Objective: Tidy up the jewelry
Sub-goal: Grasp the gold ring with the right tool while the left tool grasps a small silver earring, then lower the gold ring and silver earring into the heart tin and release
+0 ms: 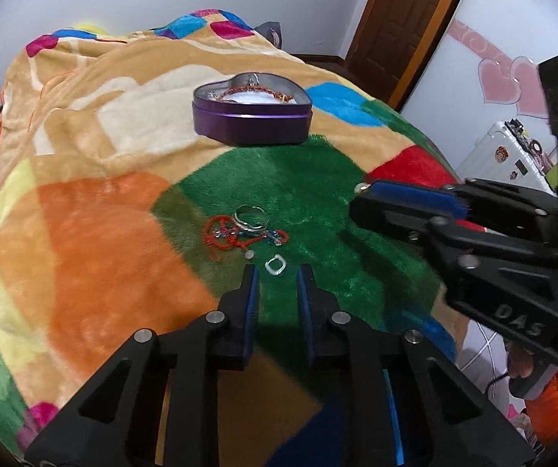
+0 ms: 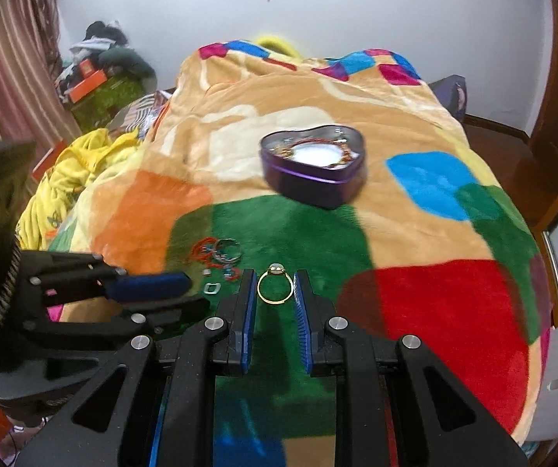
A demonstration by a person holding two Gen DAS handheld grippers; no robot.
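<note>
**Ring in hand, pile still waiting**

Your right tongs (image 2: 275,288) pinch the gold ring (image 2: 274,287). Your left tongs (image 1: 277,278) stand spread just before the pale square ring (image 1: 275,265). Beyond it, the red bracelets (image 1: 227,236) and silver bangle (image 1: 251,218) remain on the blanket (image 1: 96,233). Farther off, the heart tin (image 1: 251,118) already holds some pieces.

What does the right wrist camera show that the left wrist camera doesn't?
Only the right wrist view shows the gold ring held between the fingertips of the right hand-held gripper, plus a yellow cloth beside the bed. Only the left wrist view shows the white suitcase and pink heart wall decals. Both show the purple heart tin, the red bead strands, the pale square ring and the left hand-held gripper, which is open.
</note>
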